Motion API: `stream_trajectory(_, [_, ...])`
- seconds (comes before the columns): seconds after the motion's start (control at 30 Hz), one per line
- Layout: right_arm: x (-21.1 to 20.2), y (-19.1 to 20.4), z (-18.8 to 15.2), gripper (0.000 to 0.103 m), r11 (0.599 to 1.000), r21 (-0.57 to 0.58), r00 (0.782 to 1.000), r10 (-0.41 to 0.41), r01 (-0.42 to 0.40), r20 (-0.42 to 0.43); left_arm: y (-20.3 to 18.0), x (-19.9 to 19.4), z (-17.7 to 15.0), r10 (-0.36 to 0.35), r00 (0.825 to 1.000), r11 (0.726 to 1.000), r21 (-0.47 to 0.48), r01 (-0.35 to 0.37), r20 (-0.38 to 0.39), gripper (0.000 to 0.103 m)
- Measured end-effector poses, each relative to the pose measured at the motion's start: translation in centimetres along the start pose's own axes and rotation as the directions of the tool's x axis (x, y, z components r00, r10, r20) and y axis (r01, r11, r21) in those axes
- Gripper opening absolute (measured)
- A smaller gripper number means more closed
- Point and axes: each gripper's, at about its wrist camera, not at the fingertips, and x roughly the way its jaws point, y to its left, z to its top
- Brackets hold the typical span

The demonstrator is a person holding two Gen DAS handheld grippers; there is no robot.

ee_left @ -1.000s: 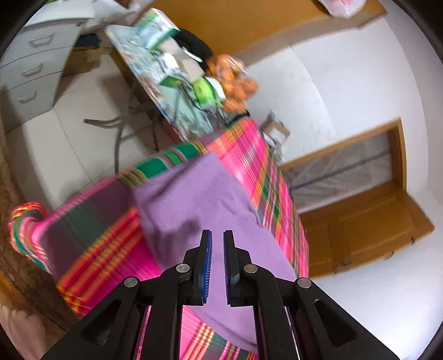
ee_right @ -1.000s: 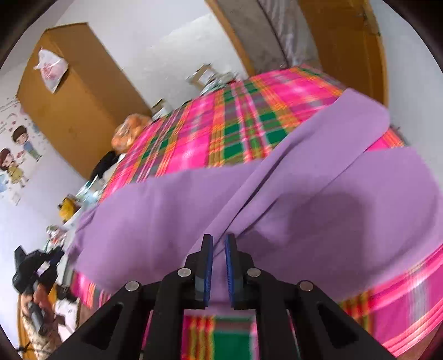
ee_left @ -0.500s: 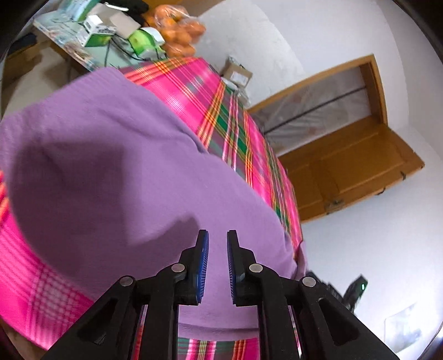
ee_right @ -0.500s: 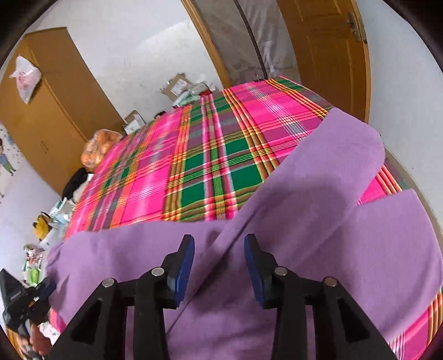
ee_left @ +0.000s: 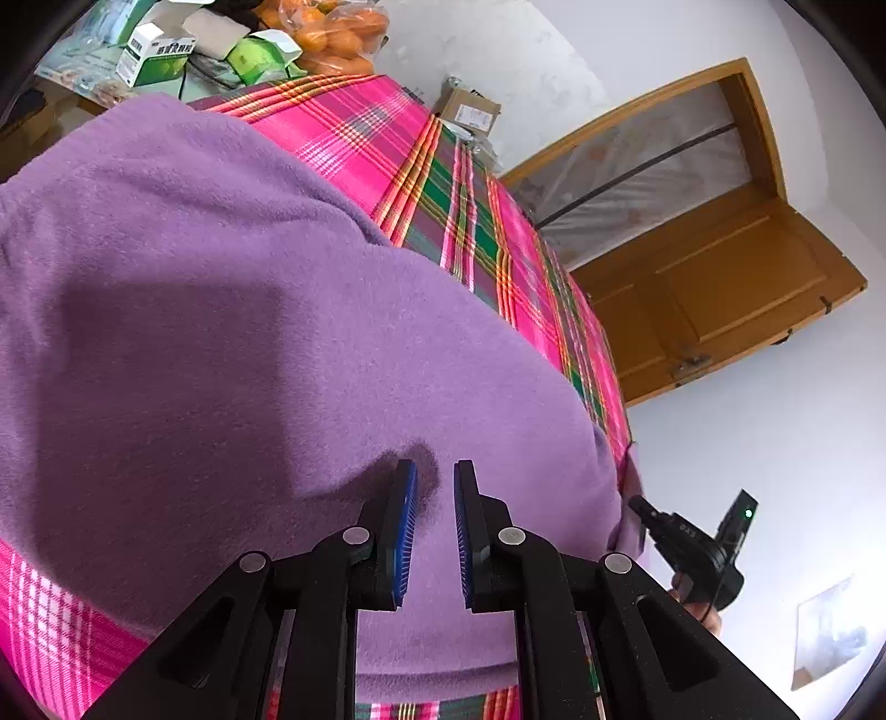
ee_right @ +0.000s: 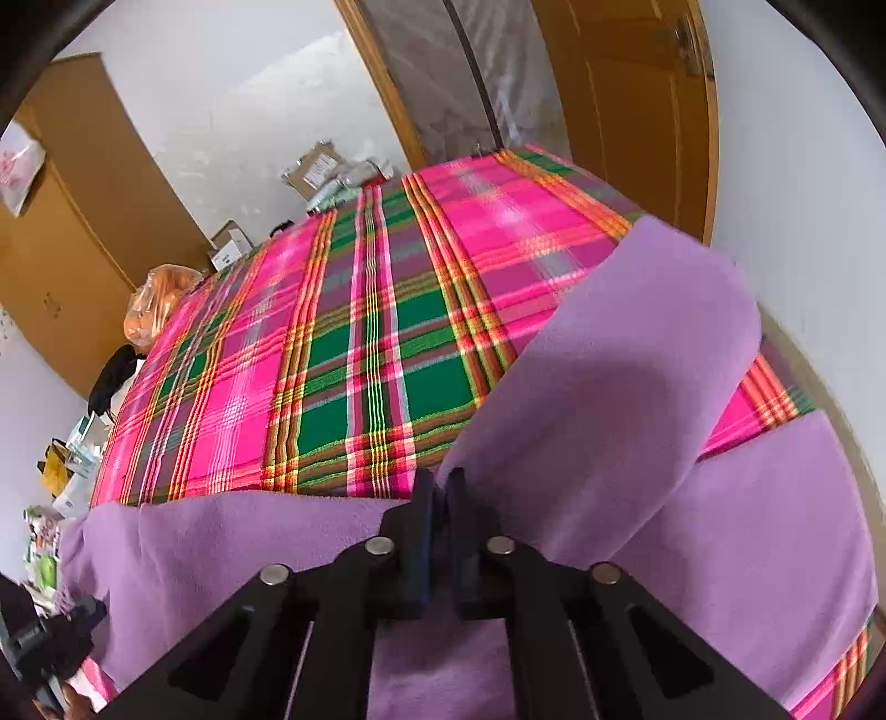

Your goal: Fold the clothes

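A purple fleece garment lies spread on a bed with a pink and green plaid cover. My left gripper hovers low over the garment's middle, its blue pads a small gap apart with nothing between them. In the right wrist view the garment shows a long part running toward the far right corner of the plaid cover. My right gripper is shut at the garment's far edge, where that long part meets the body, pinching the cloth there. From the left wrist camera, the other gripper's handle shows past the bed's edge.
A bag of oranges and several small boxes sit on a table beyond the bed. A cardboard box lies by the wall. A wooden door stands at the far right and a wardrobe at the left.
The right gripper, wide open half a second ago, has shut at the garment's far edge. The left gripper came down close over the garment, and its pads parted slightly.
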Motion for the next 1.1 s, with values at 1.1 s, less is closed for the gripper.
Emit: stream_trajectory(1.1, [-8.6,-9.1,-10.3,0.003,0.974,0.225,0.988,-0.031,-0.003,0.148,0.3,1.2,-0.7,0.024,1.0,0.999,-0.044,-0.024,-0.006,0.015])
